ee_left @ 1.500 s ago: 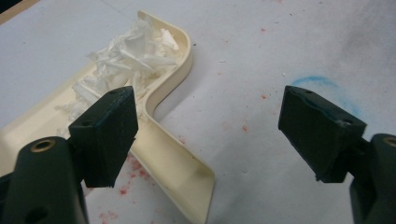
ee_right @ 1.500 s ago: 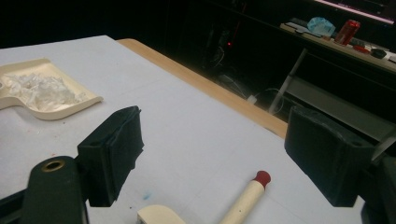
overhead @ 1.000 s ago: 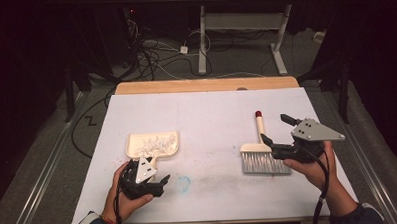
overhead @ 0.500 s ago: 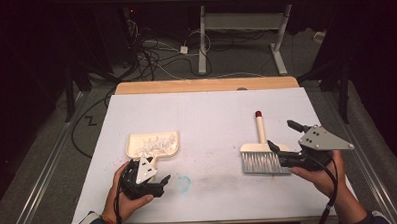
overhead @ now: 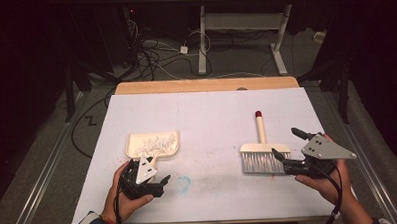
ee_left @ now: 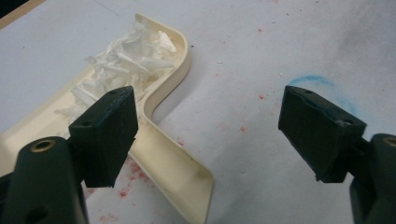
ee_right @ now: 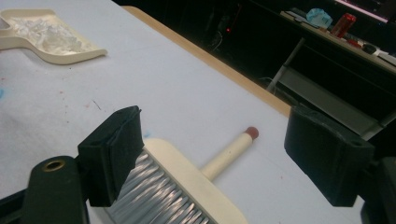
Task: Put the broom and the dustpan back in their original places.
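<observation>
High view: a white sheet [overhead: 211,116] covers the table, with a strip of bare wood [overhead: 205,85] showing along its far edge. A cream dustpan [overhead: 152,145] holding shredded white paper [overhead: 157,142] lies left of centre, well in from the left edge and the far edge. The left gripper [overhead: 154,182] sits just nearer than the dustpan, close to the sheet's near edge, jaws spread and holding nothing. A hand brush [overhead: 262,150] with a cream back, grey bristles and a red-tipped handle lies right of centre, handle pointing to the far edge, bristles toward the person. The right gripper [overhead: 287,149] is just beside the brush on its right, jaws wide apart and empty, near the sheet's right edge. The sheet's middle, between dustpan and brush, is open, apart from a faint blue ring mark [overhead: 184,182] and a grey smudge near the front.

In the left gripper view the dustpan's handle [ee_left: 173,172] runs between the parted jaws toward the left one; red specks dot the sheet.

In the right gripper view the brush back [ee_right: 196,182] lies between the open jaws, touching neither that I can tell. No readable writing or brand shows anywhere.
</observation>
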Motion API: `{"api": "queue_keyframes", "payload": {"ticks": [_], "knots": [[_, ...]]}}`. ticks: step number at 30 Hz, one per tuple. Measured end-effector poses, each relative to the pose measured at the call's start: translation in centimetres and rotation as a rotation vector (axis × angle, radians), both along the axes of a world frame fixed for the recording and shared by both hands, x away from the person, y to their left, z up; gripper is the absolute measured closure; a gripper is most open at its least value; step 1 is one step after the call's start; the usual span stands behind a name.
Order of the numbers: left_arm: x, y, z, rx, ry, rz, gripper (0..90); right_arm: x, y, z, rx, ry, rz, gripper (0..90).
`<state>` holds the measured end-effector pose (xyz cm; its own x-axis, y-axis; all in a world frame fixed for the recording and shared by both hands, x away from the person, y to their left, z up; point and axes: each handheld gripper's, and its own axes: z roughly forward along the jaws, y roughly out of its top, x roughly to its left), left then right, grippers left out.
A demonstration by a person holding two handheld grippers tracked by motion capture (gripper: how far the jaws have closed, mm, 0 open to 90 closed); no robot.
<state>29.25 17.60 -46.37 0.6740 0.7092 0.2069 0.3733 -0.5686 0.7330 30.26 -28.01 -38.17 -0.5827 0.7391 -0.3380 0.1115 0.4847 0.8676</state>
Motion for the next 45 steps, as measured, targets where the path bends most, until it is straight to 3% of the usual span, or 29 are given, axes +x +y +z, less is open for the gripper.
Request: {"api": "queue_keyframes", "payload": {"ticks": [8,15,20,22,25,29,32,45], "knots": [[0.0,-0.1,-0.1,0.005,0.002,0.002,19.4,-0.5,-0.7,-1.5,-0.03,-0.008,-0.004,20.0],[0.1,-0.1,0.0,0.004,-0.001,-0.002,19.4,-0.8,-1.7,-3.6,-0.047,0.025,-0.009,20.1],[0.0,-0.1,0.0,-0.004,-0.011,-0.01,19.4,-1.2,-2.6,-5.3,-0.031,0.03,-0.026,20.7],[-0.1,-0.1,0.1,-0.004,-0.017,-0.017,19.4,-1.2,-3.1,-6.1,0.0,0.06,-0.024,20.6],[-0.2,-0.2,0.2,-0.005,-0.025,-0.02,19.4,-1.3,-3.6,-7.0,-0.015,0.078,-0.039,20.5],[-0.2,-0.3,0.2,-0.004,-0.028,-0.02,19.4,-1.5,-4.2,-7.5,0.003,0.103,-0.049,19.8],[-0.2,-0.3,0.1,-0.004,-0.026,-0.021,19.3,-1.7,-4.2,-8.0,-0.012,0.112,-0.054,19.2],[-0.4,-0.5,-0.1,0.012,-0.026,-0.029,17.8,-2.2,-3.8,-7.4,-0.019,0.079,-0.049,17.7]]}}
